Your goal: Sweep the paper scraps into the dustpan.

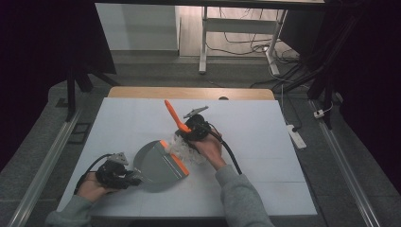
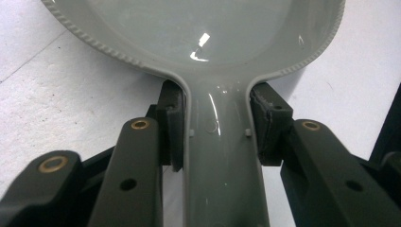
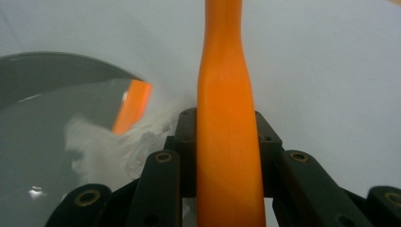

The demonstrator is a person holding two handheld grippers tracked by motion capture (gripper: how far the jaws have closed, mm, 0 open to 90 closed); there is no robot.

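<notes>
On a white table top [image 1: 246, 142], a grey plastic dustpan [image 1: 156, 165] with an orange strip along its front lip lies flat near the person's side, its rounded back towards the left hand and its orange edge facing towards the right. The left gripper [image 1: 135, 178] sits at the lower left of the high view, closed tight on the dustpan's narrow grey handle [image 2: 220, 156]; in the left gripper view the two black pads [image 2: 172, 125] press against either side of that handle just below where it widens into the pan, whose ribbed rim curves across the top. The right gripper [image 1: 187, 135] is near the middle of the table, just beyond the pan's orange lip, and it is clamped on the orange plastic handle of a small brush [image 1: 174, 116], which sticks up and away from the person at a tilt. In the right gripper view the orange handle [image 3: 227, 142] runs straight up between the jaws, gripped on both sides. A clump of crumpled white stuff [image 1: 182, 150], blurred, lies at the pan's orange lip just beside the right hand [image 1: 208, 151]; whether it rests on the pan or on the table beside it cannot be told. A black cable [image 1: 231, 158] trails from the right gripper towards the grey sleeve [image 1: 239, 196]
</notes>
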